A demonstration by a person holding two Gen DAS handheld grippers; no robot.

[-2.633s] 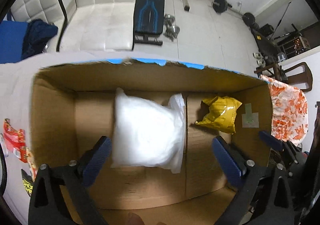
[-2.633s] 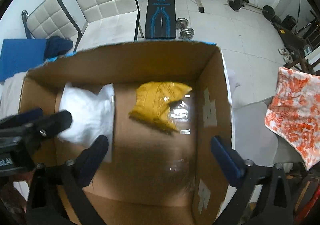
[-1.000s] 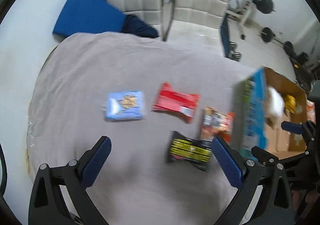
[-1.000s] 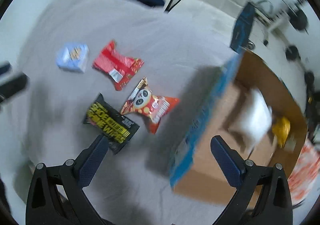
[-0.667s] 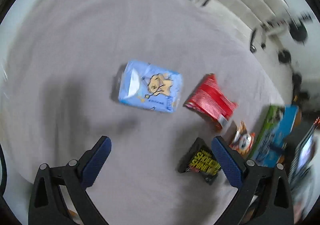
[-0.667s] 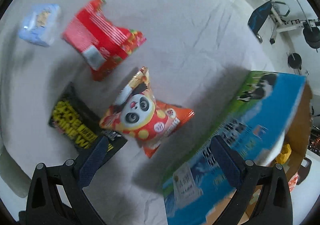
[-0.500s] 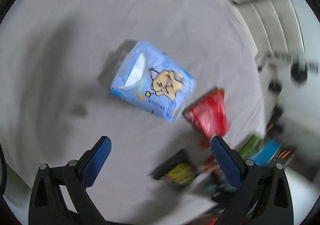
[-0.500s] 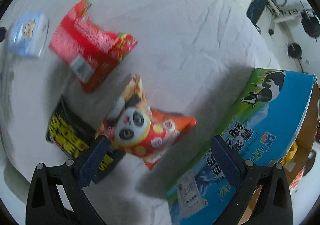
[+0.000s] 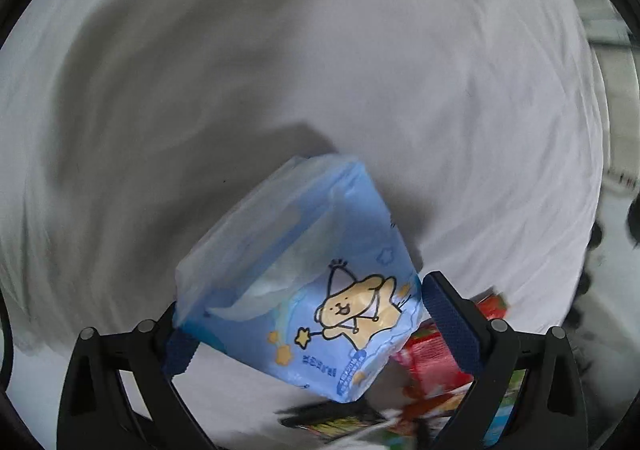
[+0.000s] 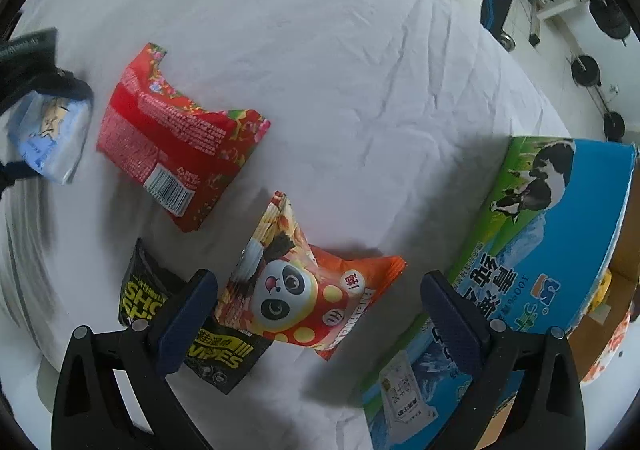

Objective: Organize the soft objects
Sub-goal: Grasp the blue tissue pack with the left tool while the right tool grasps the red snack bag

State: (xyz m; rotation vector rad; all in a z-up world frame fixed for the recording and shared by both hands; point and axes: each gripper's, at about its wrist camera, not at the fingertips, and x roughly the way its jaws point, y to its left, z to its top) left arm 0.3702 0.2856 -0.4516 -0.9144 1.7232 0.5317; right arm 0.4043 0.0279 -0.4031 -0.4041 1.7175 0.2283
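A light blue tissue pack (image 9: 304, 282) with a cartoon bear lies on the white sheet. My left gripper (image 9: 308, 326) is open with its fingers on either side of the pack's near end. The pack also shows far left in the right wrist view (image 10: 50, 137). My right gripper (image 10: 316, 314) is open and empty, hovering over an orange panda snack bag (image 10: 300, 290). A red snack bag (image 10: 176, 145) and a black wipes pack (image 10: 188, 334) lie beside it.
An open cardboard box (image 10: 560, 242) with a blue and green cow print stands at the right, a yellow bag (image 10: 600, 290) inside it. Gym weights and a bench (image 10: 500, 1) stand on the floor beyond the bed.
Both grippers left the box and swung over the bed. My left gripper dropped onto the blue tissue pack, which now sits between its fingers. My right gripper moved over the panda bag.
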